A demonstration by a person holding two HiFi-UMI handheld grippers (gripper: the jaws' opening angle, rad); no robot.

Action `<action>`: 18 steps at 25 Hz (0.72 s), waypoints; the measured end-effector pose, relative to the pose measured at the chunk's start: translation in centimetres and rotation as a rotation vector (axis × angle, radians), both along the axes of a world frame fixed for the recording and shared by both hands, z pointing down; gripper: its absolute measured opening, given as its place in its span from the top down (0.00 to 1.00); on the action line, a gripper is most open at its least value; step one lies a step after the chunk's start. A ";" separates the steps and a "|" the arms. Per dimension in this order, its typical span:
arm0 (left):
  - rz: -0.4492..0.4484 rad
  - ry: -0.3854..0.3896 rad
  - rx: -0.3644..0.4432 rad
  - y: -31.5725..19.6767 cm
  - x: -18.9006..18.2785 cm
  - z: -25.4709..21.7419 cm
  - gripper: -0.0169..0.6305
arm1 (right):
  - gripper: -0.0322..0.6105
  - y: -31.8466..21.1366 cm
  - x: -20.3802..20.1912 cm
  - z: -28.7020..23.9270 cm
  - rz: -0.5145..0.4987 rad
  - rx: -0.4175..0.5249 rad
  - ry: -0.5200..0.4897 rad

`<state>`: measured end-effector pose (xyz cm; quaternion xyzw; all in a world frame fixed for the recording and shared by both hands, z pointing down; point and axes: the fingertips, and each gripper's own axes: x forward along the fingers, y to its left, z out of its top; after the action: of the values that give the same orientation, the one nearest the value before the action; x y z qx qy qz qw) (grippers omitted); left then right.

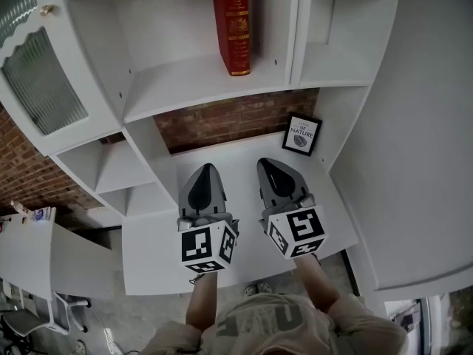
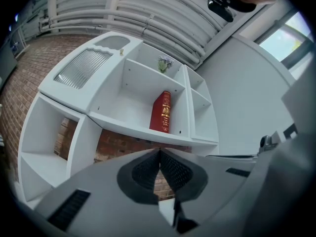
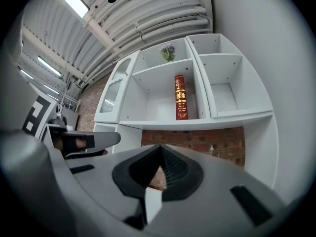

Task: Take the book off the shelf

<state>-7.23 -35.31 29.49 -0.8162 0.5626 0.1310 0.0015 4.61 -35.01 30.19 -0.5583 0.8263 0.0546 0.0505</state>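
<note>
A red book with gold lettering [image 1: 235,22] stands upright on the middle shelf of the white shelf unit [image 1: 199,80], close to the right divider. It also shows in the left gripper view as the book [image 2: 162,112] and in the right gripper view as the book [image 3: 180,98]. My left gripper [image 1: 206,170] and right gripper [image 1: 269,164] hover side by side over the white desk, below the book and well short of it. Both are shut with nothing between their jaws.
A small framed picture [image 1: 301,134] leans on the brick wall at the desk's back right. A ribbed-glass cabinet door [image 1: 41,80] is at the upper left. Purple flowers [image 3: 168,52] stand on the shelf above the book. White desk surface [image 1: 159,261] lies under the grippers.
</note>
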 end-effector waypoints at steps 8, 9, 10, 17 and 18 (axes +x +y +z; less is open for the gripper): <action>-0.016 -0.028 0.033 0.3 1.1 -0.9 0.95 | 0.93 -0.2 1.2 -0.8 -0.004 0.041 -0.023; -0.017 -0.028 0.035 0.3 1.1 -0.9 0.95 | 0.93 0.0 1.2 -0.9 -0.018 0.050 -0.031; -0.017 -0.025 0.036 0.4 1.0 -1.0 0.95 | 0.93 0.1 1.0 -1.0 -0.034 0.060 -0.041; -0.020 -0.030 0.035 0.3 1.5 -1.2 0.95 | 0.93 0.2 1.8 -1.7 -0.028 0.074 -0.090; -0.016 -0.033 0.035 0.4 1.6 -1.1 0.95 | 0.93 0.3 1.9 -2.0 -0.029 0.079 -0.103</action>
<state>-5.64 -34.94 28.39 -0.8136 0.5667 0.1270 0.0260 6.56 -34.71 28.23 -0.5457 0.8279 0.0575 0.1160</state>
